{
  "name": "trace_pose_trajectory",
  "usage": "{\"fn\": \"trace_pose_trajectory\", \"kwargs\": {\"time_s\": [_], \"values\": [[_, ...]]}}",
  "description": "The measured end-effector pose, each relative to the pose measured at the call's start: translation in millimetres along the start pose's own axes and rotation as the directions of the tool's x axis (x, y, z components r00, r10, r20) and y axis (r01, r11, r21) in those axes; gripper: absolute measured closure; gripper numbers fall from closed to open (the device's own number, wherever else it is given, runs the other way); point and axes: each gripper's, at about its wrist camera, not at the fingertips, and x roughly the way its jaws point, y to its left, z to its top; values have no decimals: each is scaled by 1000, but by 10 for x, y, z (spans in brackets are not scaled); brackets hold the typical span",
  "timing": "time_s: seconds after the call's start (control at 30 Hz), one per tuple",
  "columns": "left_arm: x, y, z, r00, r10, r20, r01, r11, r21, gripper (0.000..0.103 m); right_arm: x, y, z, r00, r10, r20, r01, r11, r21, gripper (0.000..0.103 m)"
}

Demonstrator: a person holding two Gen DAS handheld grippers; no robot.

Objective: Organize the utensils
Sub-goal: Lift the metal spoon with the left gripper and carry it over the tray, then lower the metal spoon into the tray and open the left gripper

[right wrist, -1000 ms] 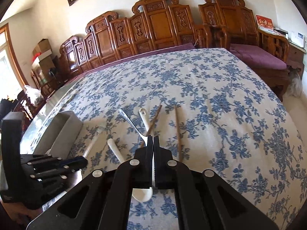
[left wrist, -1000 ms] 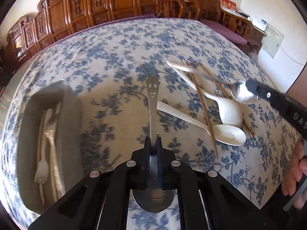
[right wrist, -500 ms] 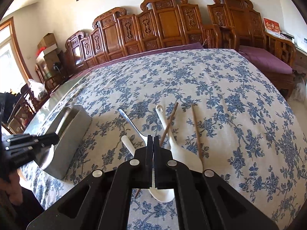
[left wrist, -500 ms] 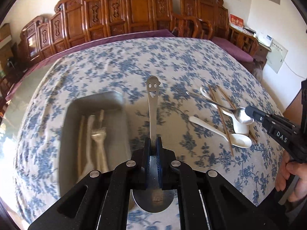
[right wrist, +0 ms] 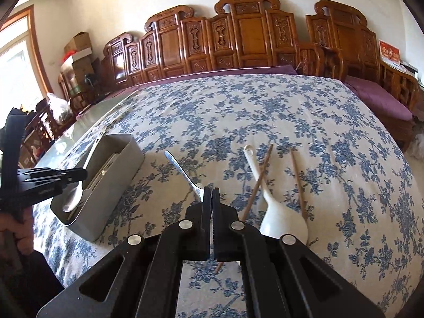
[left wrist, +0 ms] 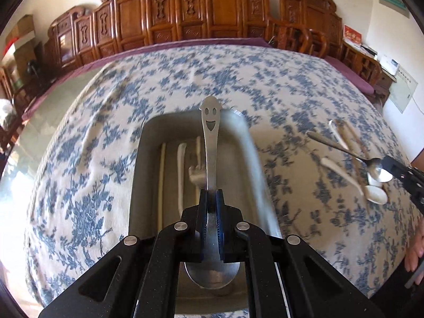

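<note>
My left gripper is shut on a steel spoon with a smiley-face handle and holds it over the grey utensil box. The box holds a fork and pale chopsticks. My right gripper is shut on a second steel spoon, also seen in the left wrist view. Its handle points away above the cloth. In the right wrist view the left gripper hovers over the box.
Two white ceramic spoons and brown chopsticks lie on the blue floral tablecloth, right of the box. Carved wooden chairs line the far side. A bare glass strip runs along the table's left edge.
My left gripper has swung left with the smiley spoon until it stands over the box. My right gripper has lifted its spoon off the cloth and drawn back a little.
</note>
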Motion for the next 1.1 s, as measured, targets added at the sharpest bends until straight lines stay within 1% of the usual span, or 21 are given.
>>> {"fn": "trace_pose_trajectory", "kwargs": {"time_s": [0.27,0.57,0.87,1.0,1.1], "values": [[190,83,-37,999,14,-48,-14,1000,-6,98,14,42,-14,1000,16,-12,-16,1000,-13,101],[274,87,-44,997,13,-75,-14,1000,-13,98,30,73,-24,1000,21,-16,-21,1000,-18,101],[128,211,-14,999,-2,-37,0,999,-45,98,9,96,-41,999,26,-18,-26,1000,2,101],[7,273,-13,1000,5,-6,-5,999,-43,98,-54,178,-31,999,31,-12,-31,1000,-4,101],[-59,307,-10,1000,-3,8,4,999,-50,98,-111,263,19,999,41,-2,-41,999,-14,101]]}}
